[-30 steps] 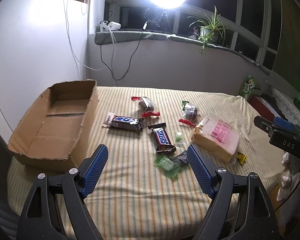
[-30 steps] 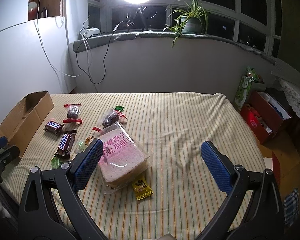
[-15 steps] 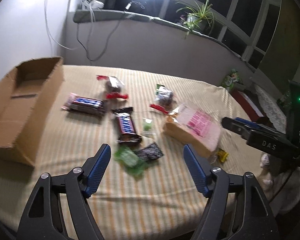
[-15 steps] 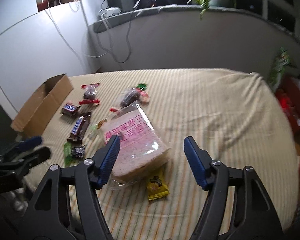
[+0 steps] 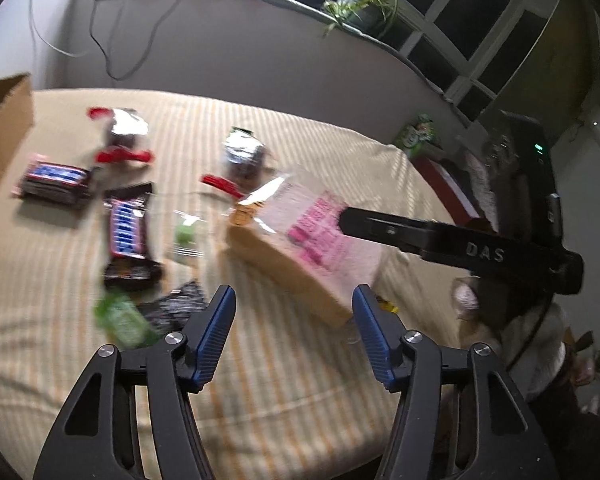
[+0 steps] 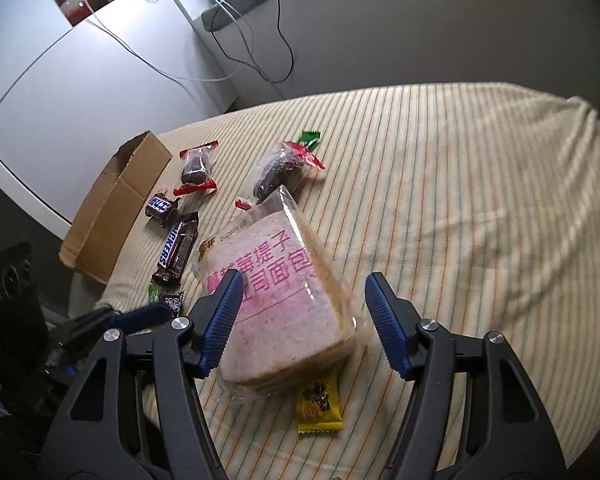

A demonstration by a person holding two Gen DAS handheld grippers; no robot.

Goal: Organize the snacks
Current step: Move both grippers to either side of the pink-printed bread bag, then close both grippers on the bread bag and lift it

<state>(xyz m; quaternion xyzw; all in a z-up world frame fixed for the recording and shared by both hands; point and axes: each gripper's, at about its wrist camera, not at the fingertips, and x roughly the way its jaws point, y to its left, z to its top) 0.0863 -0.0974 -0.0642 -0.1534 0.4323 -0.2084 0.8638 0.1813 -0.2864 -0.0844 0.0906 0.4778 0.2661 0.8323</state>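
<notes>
Cardboard box (image 6: 116,204): cut off at frame edge in left wrist view; interior not visible in either view, contents cannot be told. Left view blurred; small green wrappers hard to read. Bread bag (image 6: 276,300): lies flat on striped cloth (image 6: 460,200), long axis diagonal, sealed end toward box side. Right gripper (image 6: 302,314): jaws have just been closing, part open, straddling bag's near end, pads not pressing. Left gripper (image 5: 292,328): jaws closing too, part open, nothing held; bag's corner just ahead.
</notes>
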